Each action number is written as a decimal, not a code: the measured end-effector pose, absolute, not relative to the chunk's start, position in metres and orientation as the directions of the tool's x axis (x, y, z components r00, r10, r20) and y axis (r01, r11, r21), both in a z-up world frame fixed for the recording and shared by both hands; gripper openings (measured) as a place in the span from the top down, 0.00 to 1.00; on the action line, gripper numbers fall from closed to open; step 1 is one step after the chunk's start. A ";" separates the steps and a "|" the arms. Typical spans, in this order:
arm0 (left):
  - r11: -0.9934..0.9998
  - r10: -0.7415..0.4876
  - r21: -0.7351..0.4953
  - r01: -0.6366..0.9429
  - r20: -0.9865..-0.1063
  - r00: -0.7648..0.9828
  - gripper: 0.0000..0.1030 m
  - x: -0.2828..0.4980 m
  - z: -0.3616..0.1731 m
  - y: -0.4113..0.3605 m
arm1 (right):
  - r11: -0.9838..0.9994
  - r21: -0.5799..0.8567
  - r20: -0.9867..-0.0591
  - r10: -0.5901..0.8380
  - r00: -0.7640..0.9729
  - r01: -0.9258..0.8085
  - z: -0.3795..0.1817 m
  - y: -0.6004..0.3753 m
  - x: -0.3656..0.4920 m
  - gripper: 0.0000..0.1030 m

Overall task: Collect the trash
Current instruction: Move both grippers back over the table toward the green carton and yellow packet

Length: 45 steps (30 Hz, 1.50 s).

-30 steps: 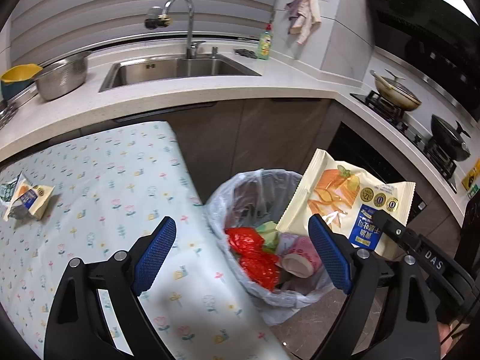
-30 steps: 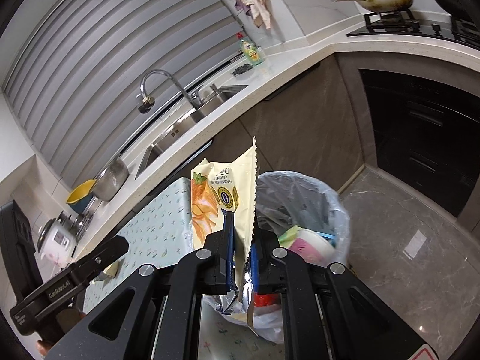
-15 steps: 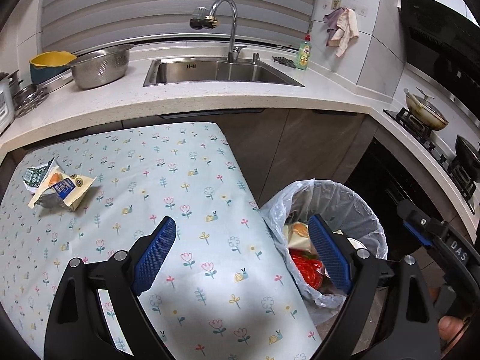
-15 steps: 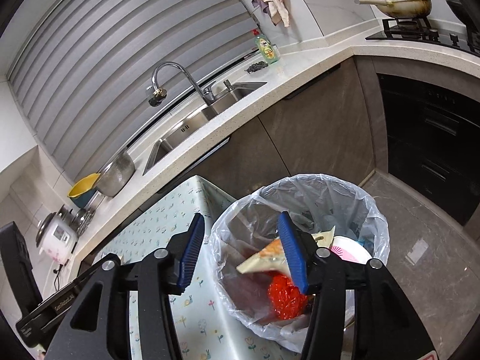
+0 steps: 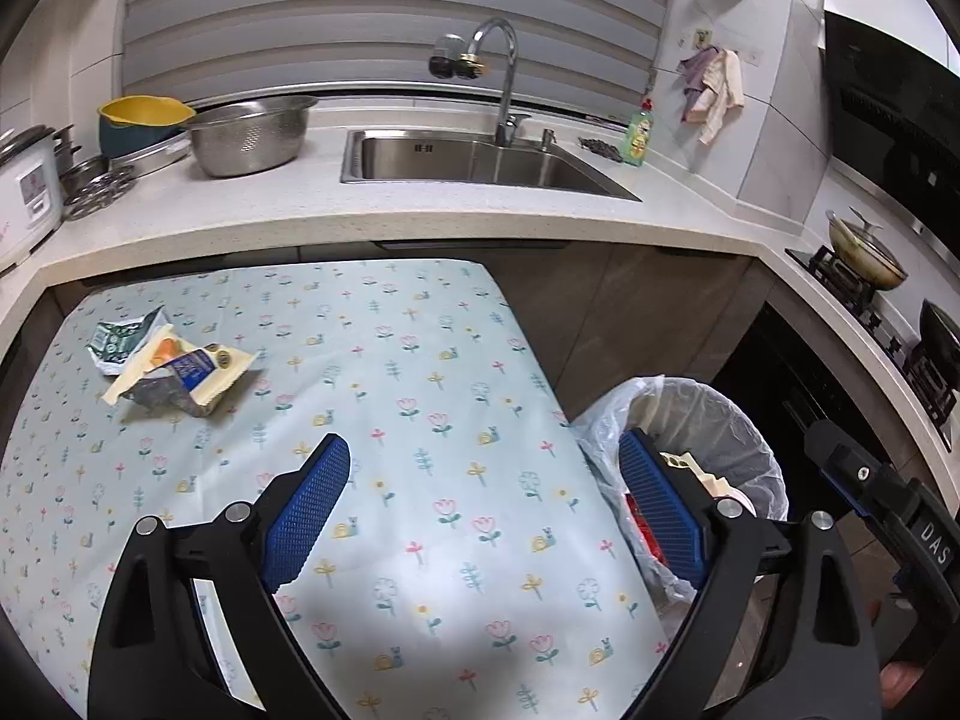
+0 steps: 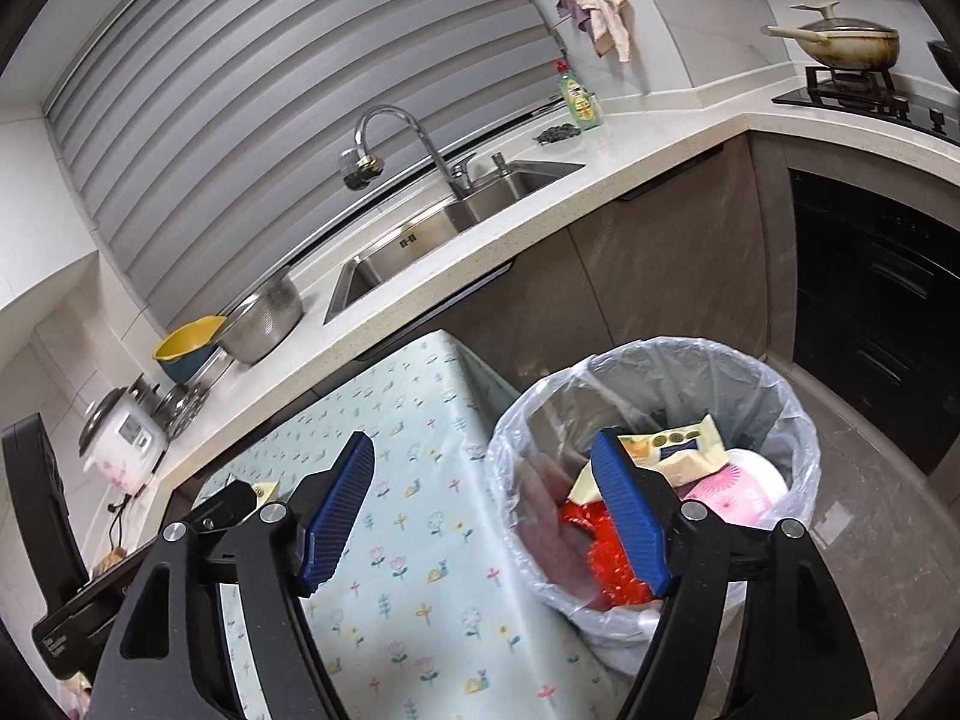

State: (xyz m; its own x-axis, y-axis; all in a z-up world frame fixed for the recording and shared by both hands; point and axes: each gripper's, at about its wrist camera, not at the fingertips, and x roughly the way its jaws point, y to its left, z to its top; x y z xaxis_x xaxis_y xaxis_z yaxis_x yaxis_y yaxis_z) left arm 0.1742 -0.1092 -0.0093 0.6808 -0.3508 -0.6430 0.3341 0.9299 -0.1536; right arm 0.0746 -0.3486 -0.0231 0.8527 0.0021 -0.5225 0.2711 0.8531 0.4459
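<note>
Most of the job looks done: the lined trash bin [image 6: 654, 480] off the table's [image 5: 420, 420] right edge already holds a yellow snack bag [image 6: 678, 450] and red wrapper [image 6: 606, 558]. Two crumpled wrappers [image 5: 174, 366] remain near the far left corner. Both left tongs [image 5: 480, 510] and right tongs [image 6: 486, 510] are spread, holding nothing.

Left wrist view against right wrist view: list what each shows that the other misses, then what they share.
Left only: the crumpled yellow wrapper and the green wrapper on the floral table.
Right only: the bin's contents, a yellow packet, red trash and a pink cup.
Both: the lined bin, sink, and open grippers, left and right.
</note>
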 end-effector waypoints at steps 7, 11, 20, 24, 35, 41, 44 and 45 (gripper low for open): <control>0.947 -0.314 -0.153 0.283 -0.633 0.708 0.15 0.176 -0.004 -0.073 | 0.874 0.429 -0.524 0.036 0.851 0.227 -0.018 -0.314 0.085 0.24; 0.956 -0.291 -0.161 0.246 -0.634 0.716 0.15 0.178 -0.005 -0.048 | 0.888 0.416 -0.531 0.063 0.845 0.195 -0.018 -0.290 0.094 0.23; 0.974 -0.223 -0.166 0.151 -0.642 0.733 0.15 0.190 -0.010 0.018 | 0.909 0.404 -0.558 0.158 0.815 0.101 -0.027 -0.222 0.125 0.22; 0.981 -0.185 -0.162 0.104 -0.647 0.740 0.15 0.199 -0.014 0.050 | 0.911 0.407 -0.570 0.199 0.797 0.064 -0.034 -0.192 0.142 0.22; 0.990 -0.096 -0.141 0.002 -0.666 0.739 0.13 0.242 -0.028 0.138 | 0.909 0.416 -0.623 0.287 0.728 -0.003 -0.064 -0.109 0.206 0.22; 0.987 -0.075 -0.153 -0.041 -0.683 0.727 0.12 0.277 -0.041 0.177 | 0.898 0.441 -0.637 0.310 0.706 0.004 -0.081 -0.078 0.251 0.19; 0.985 -0.073 -0.162 -0.057 -0.696 0.714 0.11 0.299 -0.050 0.192 | 0.896 0.443 -0.649 0.300 0.699 0.027 -0.089 -0.069 0.274 0.19; 0.984 -0.075 -0.166 -0.059 -0.700 0.711 0.11 0.305 -0.053 0.195 | 0.893 0.448 -0.652 0.297 0.697 0.038 -0.092 -0.067 0.281 0.19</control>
State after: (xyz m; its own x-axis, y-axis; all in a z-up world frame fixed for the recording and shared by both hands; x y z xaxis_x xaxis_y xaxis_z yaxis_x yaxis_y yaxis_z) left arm 0.3051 0.1953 -0.0528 0.7106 -0.0748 -0.6996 -0.0594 0.9844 -0.1657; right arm 0.2813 -0.0673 -0.0919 0.6975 0.2970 -0.6522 0.0383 0.8933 0.4477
